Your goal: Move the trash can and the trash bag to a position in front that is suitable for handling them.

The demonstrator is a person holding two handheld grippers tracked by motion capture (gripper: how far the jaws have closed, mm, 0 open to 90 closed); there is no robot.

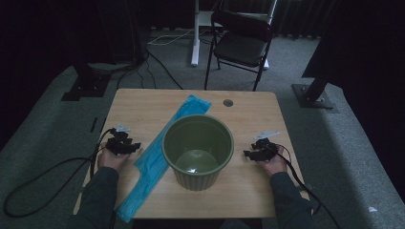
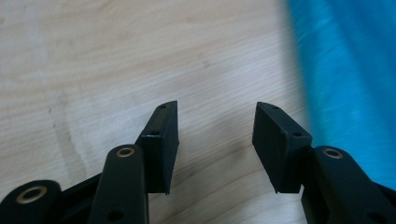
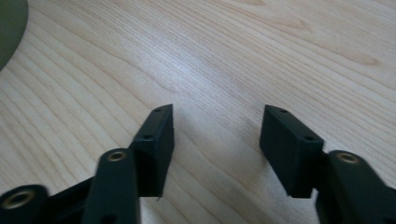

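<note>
The blue plastic bag (image 1: 157, 157) lies flat on the wooden table (image 1: 248, 191) as a long folded strip. Its long axis runs on a diagonal, from the lower left of the high view, where its near end reaches the table's front edge, up to the centre, where its far end points toward the table's back edge. Its middle stretch passes just to the left of the green bin (image 1: 198, 150) and seems to touch the bin's side. No writing or label can be read on the bag.

Near the bottom of the high view, two sleeved forearms come in. The left gripper (image 1: 125, 145) rests at the left of the table, just beside the bag's left edge. In the left gripper view its jaws stand wide apart over bare wood with nothing between them, and the bag (image 2: 345, 84) fills the right side of that frame, blurred. The right gripper (image 1: 258, 151) sits right of the bin; in the right gripper view its jaws are spread wide over bare table (image 3: 233, 56), empty, with a sliver of the bin (image 3: 10, 28) at the upper left corner.

The bin stands upright at the table's centre, mouth up, ribbed around its lower wall, without any legible marking.

Farther back, a round hole (image 1: 228, 102) marks the tabletop, and a black folding chair (image 1: 241, 40) stands on the carpet.
</note>
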